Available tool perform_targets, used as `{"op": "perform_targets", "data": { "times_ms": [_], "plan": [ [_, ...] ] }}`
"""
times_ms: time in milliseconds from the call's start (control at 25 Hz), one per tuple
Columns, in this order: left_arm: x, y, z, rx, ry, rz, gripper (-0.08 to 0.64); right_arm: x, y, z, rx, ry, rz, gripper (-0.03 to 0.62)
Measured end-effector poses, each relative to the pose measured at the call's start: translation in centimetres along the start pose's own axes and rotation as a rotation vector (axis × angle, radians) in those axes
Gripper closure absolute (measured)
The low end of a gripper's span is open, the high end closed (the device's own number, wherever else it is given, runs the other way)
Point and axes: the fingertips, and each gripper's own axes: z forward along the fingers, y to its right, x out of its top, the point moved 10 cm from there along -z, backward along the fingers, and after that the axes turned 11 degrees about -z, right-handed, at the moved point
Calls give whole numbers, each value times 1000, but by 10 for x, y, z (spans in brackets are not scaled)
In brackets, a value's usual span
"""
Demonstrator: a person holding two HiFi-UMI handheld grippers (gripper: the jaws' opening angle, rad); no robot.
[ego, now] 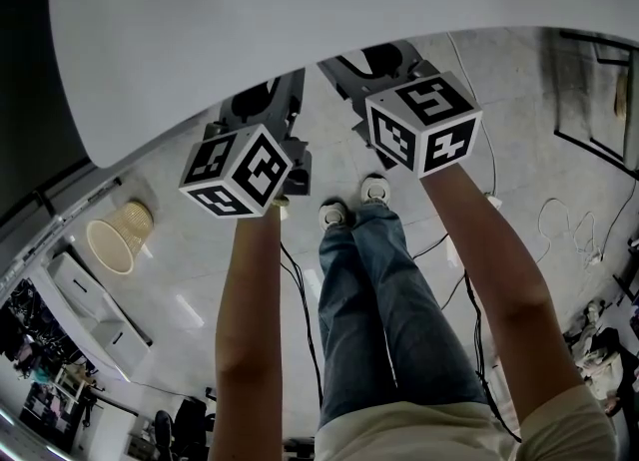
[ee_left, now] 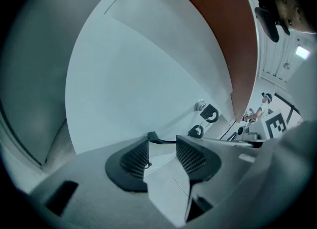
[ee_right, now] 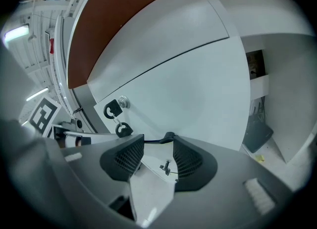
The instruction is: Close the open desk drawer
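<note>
The white drawer front (ee_left: 143,74) fills the left gripper view, and it also shows close ahead in the right gripper view (ee_right: 183,84). A lock with black key fobs (ee_right: 119,108) sits on it, and the key fobs (ee_left: 210,114) appear at the right in the left gripper view. My left gripper (ee_left: 162,146) is open, its tips close to the panel with nothing between them. My right gripper (ee_right: 157,146) is open too, also near the panel. From the head view, both marker cubes (ego: 240,172) (ego: 424,122) sit side by side and the jaws are hidden under the white desk top (ego: 300,20).
A wicker bin (ego: 118,234) stands on the floor at the left. Cables (ego: 559,220) lie on the tiles at the right. The person's legs and shoes (ego: 349,212) are between the arms. An open compartment (ee_right: 257,99) lies right of the drawer.
</note>
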Motion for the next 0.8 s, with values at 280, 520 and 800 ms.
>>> {"op": "perform_targets", "data": {
  "times_ms": [280,520,800],
  "plan": [
    [9,2,13,-2,10,1,387,8,12,7,0,9,-5,410],
    [11,1,13,6,17,5,383,7,10,8,-5,32,-10,410],
    [12,0,12,15,36,-2,381,8,8,10,-13,42,-7,407]
  ]
}}
